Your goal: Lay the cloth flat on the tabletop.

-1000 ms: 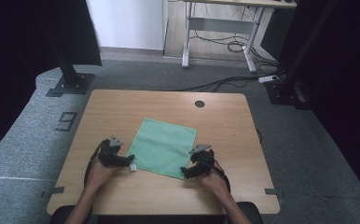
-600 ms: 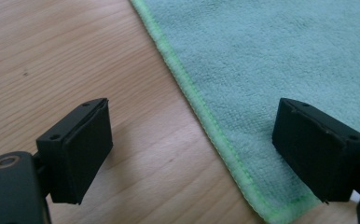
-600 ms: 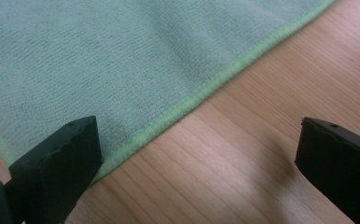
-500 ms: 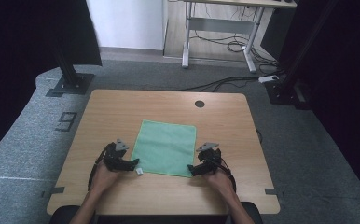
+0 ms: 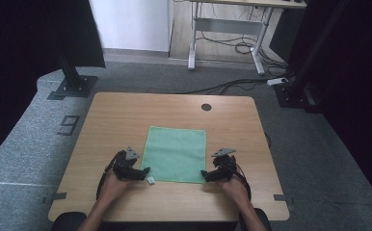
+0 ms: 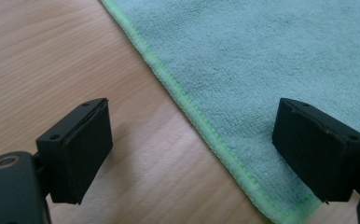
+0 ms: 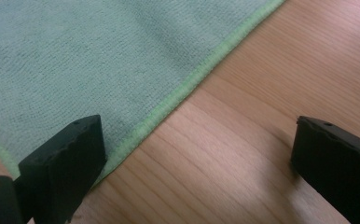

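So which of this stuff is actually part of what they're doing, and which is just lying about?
In the job:
- green cloth, flat on the table
- left gripper, open at its near left corner
- right gripper, open at its near right corner

Lying about:
- small white tag
- desk and cables behind

The wooden table [image 5: 126, 115] lies bare from nine round through twelve to three o'clock of the green cloth [image 5: 175, 153], so a hand could pass there unhindered; the one break is a small dark hole [image 5: 206, 107] at one o'clock. At the near corners, the left gripper [image 5: 145, 170] at seven o'clock and the right gripper [image 5: 204, 174] at five hang with jaws spread. A small white tag [image 5: 151, 181] sits beside the seven o'clock corner.
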`<control>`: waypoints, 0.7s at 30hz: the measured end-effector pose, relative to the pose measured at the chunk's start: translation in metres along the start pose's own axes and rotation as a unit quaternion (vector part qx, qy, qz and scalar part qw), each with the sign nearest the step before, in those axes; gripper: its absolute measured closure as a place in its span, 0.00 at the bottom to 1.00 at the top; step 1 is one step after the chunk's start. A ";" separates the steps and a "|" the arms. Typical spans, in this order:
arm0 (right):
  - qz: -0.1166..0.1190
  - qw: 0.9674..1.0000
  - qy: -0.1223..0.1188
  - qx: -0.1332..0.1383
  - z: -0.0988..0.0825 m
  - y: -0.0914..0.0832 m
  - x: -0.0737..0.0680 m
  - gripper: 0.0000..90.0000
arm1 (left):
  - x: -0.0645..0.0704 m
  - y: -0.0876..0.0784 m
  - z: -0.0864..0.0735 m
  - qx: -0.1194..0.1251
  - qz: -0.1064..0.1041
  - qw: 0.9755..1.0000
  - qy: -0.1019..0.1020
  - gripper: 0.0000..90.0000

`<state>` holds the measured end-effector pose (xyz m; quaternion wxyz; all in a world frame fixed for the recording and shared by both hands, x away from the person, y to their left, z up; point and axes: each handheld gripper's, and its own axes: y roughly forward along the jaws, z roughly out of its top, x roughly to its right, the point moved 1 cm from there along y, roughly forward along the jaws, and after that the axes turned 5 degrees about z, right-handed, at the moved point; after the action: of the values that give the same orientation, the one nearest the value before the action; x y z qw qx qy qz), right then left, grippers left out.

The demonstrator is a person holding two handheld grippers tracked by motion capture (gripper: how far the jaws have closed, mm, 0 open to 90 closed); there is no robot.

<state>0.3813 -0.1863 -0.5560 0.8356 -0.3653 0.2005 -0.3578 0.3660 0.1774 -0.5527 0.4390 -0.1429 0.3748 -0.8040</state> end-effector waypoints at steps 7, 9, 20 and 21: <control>-0.004 1.000 0.007 0.004 -0.008 -0.007 0.008 0.03 | 0.012 -0.001 0.000 0.003 -0.006 1.000 0.011 0.13; -0.004 1.000 0.006 0.003 -0.008 -0.007 0.008 0.03 | 0.011 0.000 -0.001 0.004 -0.008 1.000 0.005 0.12; 0.012 0.999 0.023 0.039 -0.008 -0.020 0.014 0.07 | 0.003 -0.019 -0.001 0.020 0.005 1.000 0.021 0.09; 0.007 0.999 0.026 0.044 -0.009 -0.024 0.017 0.06 | -0.001 -0.022 -0.004 0.021 0.002 1.000 0.012 0.09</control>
<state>0.3767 -0.2145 -0.5451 0.8478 -0.3177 0.2084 -0.3700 0.3511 0.1878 -0.5392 0.4387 -0.1232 0.3638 -0.8124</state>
